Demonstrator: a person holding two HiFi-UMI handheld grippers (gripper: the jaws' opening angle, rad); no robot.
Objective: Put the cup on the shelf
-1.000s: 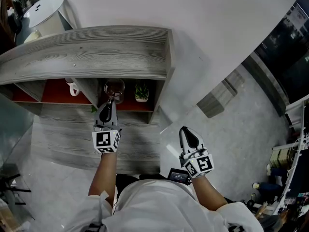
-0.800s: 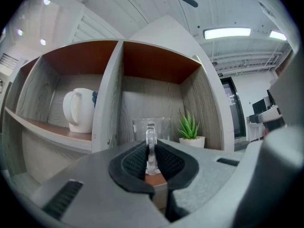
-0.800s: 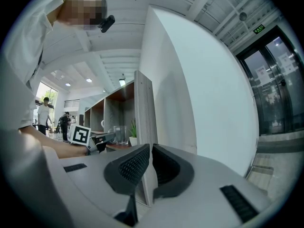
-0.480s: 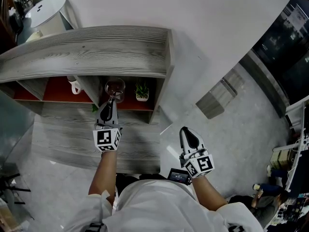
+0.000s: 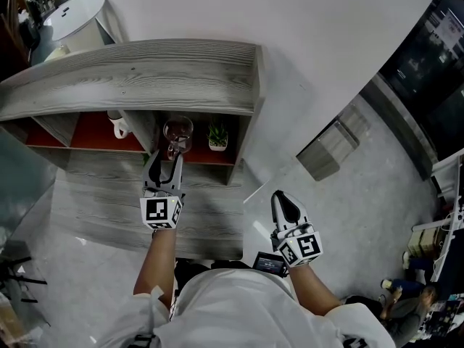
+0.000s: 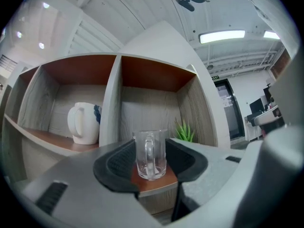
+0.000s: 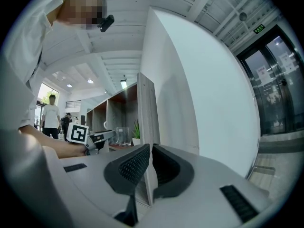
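- Reading the glass cup point(image 6: 151, 153): clear, rigid and smooth-walled, so slippery, and fragile under a hard squeeze. It looks empty and light.
- Best hold, as I judge it: across the handle, which faces the shelf's front edge, or low across the body. Moderate force only.
- Location: the cup stands upright on the red board of the shelf point(image 5: 145, 78), in the right-hand compartment. It's near the front edge and just right of the divider, with a small plant point(image 6: 185, 133) beside it toward the right wall. A white mug point(image 6: 84, 122) sits in the next compartment to the left.
- State, left hand-held gripper point(image 5: 165, 162): jaws opening and wide apart, cup between them. The pads look clear of the glass on both sides. Released, not carrying it.
- State, right hand-held gripper point(image 7: 149, 163): jaws nearly together, thin gap, nothing in it. It hangs well apart from the shelf's right front corner, idle.
- Judgement: placement looks done. The risk is clipping the handle on the way out, so back off straight.
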